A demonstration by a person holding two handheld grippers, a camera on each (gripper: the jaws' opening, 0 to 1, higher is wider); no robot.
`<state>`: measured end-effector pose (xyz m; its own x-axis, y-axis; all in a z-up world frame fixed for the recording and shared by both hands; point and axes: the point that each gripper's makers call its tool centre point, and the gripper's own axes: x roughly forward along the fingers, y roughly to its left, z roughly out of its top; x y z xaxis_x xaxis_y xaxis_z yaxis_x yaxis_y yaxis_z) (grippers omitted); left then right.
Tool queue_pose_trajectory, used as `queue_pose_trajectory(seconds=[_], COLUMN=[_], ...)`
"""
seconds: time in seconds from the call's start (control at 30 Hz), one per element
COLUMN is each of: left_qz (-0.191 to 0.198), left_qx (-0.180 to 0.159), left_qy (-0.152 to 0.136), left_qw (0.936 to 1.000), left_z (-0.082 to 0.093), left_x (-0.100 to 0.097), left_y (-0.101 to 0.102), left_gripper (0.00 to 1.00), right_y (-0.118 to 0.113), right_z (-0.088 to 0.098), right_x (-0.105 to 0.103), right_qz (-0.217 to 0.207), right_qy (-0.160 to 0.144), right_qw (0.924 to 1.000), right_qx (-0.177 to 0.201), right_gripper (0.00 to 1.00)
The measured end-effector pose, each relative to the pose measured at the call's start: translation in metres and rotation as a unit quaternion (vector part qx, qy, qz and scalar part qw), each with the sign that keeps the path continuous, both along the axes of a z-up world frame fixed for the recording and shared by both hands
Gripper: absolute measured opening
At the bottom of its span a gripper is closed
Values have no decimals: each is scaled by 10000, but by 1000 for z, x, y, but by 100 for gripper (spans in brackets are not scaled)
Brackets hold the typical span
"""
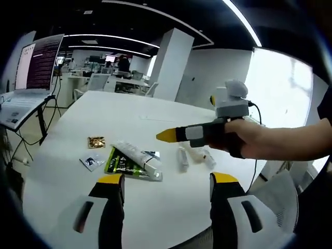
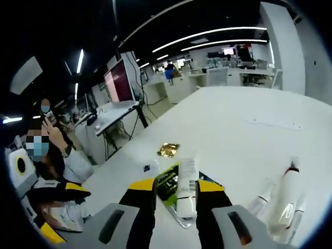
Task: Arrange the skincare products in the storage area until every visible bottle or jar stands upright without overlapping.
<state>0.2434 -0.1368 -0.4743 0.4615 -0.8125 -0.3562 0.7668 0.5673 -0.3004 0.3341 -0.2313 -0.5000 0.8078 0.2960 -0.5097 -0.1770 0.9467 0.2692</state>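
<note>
The left gripper (image 1: 167,182) hangs above the near side of the white counter (image 1: 155,218) with its jaws spread wide and nothing between them. Beyond them a white tube (image 1: 139,156) lies across a green packet (image 1: 122,164), with a small sachet (image 1: 93,161) and a gold wrapper (image 1: 96,142) to the left and small white bottles (image 1: 196,156) lying to the right. The right gripper (image 2: 175,190), jaws parted, frames the tube's near end, though whether they touch it is unclear. Bare counter stretches far beyond the cluster; the near edge sits close under the left jaws.
</note>
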Motion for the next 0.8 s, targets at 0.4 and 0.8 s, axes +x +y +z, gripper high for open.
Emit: queue_pose_trajectory(seconds=[0.4,0.8], left_qz=[118,191], left_qx=[-106,-175], left_qy=[-9,-18], left_qw=[9999,9997], left_z=[3,3], left_x=[3,7], left_y=[2,4], left_gripper=[60,60], right_y=[10,14], right_z=[-30,-62], right_x=[23,51], right_qz=[128,34], right_qy=[630,1124], right_qw=[9978,9924], right_qx=[-162,-492], right_gripper=[50,56])
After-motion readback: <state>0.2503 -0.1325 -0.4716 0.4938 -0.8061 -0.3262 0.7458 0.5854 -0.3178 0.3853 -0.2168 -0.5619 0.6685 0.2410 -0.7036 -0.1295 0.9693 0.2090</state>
